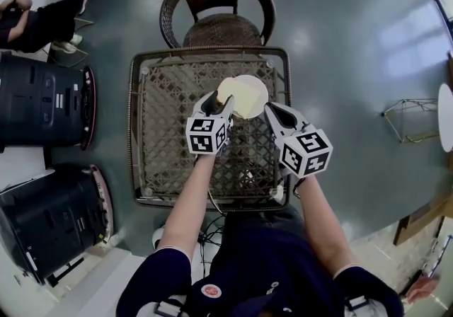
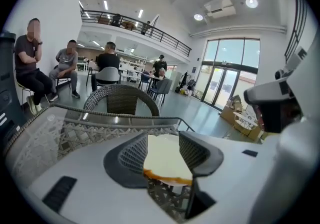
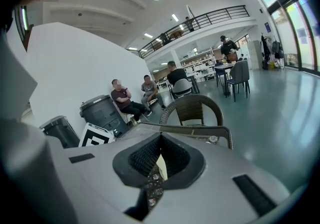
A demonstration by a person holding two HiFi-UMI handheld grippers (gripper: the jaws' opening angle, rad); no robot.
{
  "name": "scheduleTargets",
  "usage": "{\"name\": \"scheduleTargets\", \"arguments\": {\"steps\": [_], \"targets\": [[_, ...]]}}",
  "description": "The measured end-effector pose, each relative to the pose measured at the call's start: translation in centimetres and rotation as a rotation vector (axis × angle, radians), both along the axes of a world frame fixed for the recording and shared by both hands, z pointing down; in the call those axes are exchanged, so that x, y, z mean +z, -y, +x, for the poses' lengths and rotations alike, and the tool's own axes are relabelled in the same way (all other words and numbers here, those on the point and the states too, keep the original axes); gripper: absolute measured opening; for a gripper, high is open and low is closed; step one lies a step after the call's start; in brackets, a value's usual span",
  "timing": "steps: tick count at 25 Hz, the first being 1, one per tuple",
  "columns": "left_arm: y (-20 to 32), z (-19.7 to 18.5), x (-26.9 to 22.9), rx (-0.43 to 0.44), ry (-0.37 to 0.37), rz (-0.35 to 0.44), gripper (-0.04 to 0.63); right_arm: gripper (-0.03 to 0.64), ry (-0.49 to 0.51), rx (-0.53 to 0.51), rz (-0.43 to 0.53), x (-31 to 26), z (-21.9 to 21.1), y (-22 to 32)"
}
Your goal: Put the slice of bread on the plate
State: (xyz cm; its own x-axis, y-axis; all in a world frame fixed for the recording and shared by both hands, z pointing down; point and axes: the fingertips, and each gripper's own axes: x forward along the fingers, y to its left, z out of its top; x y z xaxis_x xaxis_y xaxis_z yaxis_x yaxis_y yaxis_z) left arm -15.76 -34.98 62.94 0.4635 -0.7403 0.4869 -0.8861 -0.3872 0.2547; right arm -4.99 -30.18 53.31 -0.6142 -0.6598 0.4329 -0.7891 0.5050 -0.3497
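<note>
My left gripper (image 2: 164,142) holds its jaws spread. The slice of bread (image 2: 167,162) lies just ahead on the plate (image 1: 256,93). My right gripper (image 3: 160,143) has its jaws pressed together.

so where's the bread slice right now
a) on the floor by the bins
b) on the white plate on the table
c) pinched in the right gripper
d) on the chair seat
b: the bread slice lies on the plate on the wicker table. The left gripper has its fingers spread to either side of the slice and does not press on it.
</note>
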Motion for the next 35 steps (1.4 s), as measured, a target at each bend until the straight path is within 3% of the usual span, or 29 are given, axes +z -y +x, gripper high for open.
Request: {"name": "scheduleTargets", "arguments": {"steps": [7,13,17,26,35], "targets": [[-2.8,2.3,-5.7,0.104,-0.02,0.087,0.191,0.006,0.01,-0.01,0.042,-2.3,-0.2,-0.1],[-5.4,4.2,-11.4,0.143,-0.047,0.198,0.056,0.006,0.018,-0.039,0.079,-4.4,-0.3,-0.9],[-6.7,4.9,-15.3,0.137,-0.043,0.268,0.009,0.006,0.041,-0.077,0.117,-6.5,-0.5,-1.1],[-9.3,5.1,-20.5,0.106,-0.075,0.337,0.008,0.006,0.084,-0.138,0.19,-9.6,-0.8,-2.4],[-10.8,5.6,-21.6,0.092,-0.106,0.338,0.008,0.006,0.088,-0.18,0.22,-10.7,-1.2,-3.6]]}}
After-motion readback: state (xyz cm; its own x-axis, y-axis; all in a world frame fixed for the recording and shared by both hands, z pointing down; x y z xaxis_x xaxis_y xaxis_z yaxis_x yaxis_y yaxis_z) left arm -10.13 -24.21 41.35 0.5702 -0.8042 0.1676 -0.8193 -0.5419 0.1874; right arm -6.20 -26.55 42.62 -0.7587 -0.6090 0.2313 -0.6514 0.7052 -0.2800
